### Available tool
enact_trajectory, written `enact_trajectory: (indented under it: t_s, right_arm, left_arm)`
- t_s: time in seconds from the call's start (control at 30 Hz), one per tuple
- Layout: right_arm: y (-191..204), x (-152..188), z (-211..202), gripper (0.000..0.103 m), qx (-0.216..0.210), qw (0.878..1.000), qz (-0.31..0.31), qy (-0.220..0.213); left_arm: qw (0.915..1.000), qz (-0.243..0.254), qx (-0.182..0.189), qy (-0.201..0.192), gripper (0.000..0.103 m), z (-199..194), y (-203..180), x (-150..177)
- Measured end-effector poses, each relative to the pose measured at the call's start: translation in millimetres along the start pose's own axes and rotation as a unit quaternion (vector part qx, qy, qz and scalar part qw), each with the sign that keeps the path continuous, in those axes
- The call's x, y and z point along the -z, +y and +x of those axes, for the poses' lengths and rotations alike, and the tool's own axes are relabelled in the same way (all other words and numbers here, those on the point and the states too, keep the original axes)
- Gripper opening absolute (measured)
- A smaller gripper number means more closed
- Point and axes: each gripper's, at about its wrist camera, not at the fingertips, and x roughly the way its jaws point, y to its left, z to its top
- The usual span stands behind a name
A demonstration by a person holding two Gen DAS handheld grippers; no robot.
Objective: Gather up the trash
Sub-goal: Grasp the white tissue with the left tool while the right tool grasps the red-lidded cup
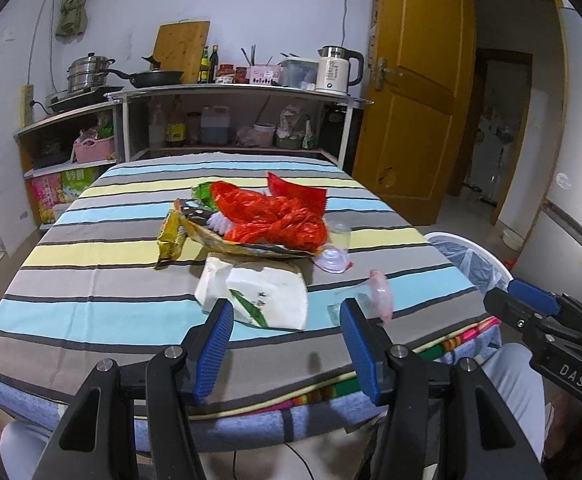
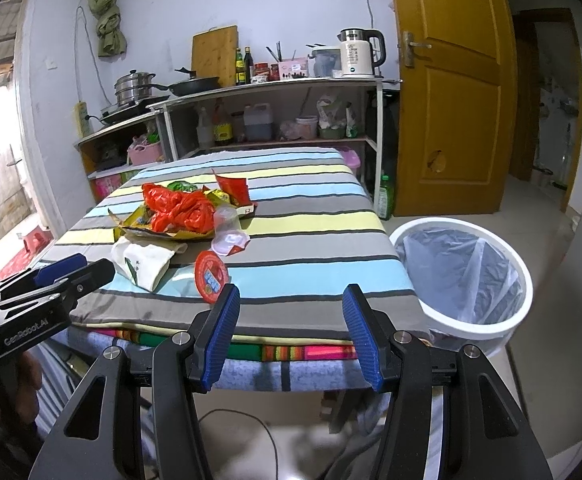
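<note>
Both grippers, left (image 1: 285, 312) and right (image 2: 291, 300), hover at the near table edge, jaws spread, holding nothing. Trash pile (image 1: 259, 216) sits just ahead: one red bag, one white packet (image 1: 267, 292), one red lid (image 2: 210, 275). Striped cloth (image 1: 91, 280); one lined bin (image 2: 463, 276) right of the right gripper; kitchen shelves behind.

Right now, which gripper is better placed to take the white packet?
Left. The left gripper is open right before the white packet; the right gripper points beside it, nearer the bin.
</note>
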Motion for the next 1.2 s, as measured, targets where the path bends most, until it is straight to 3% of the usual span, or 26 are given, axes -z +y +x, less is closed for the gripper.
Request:
enact_trajectory:
  t_s: [0.27,0.6,1.07,1.2]
  right_arm:
    - [12.4,-6.8,24.3,0.055,-0.034,0.999,-0.013,0.019]
    - [32.1,-14.9,72.0,0.055,-0.079,0.995,-0.030,0.059]
    - [45.1,-20.2,119.1,0.054,-0.123,0.985,-0.031,0.114]
    - [43.9,-24.0,127.3,0.055,-0.141,0.981,-0.030,0.128]
  left_arm:
    - [0.9997,-0.012,-0.021,0.008,0.055,19.7,22.9,-8.0]
    - [0.9991,-0.025,-0.015,0.032,0.055,52.4,49.8,-13.0]
    - [0.9984,-0.027,0.018,0.047,0.056,73.8,55.6,-19.9]
    - [0.9972,-0.038,0.031,0.056,0.060,81.2,57.8,-23.8]
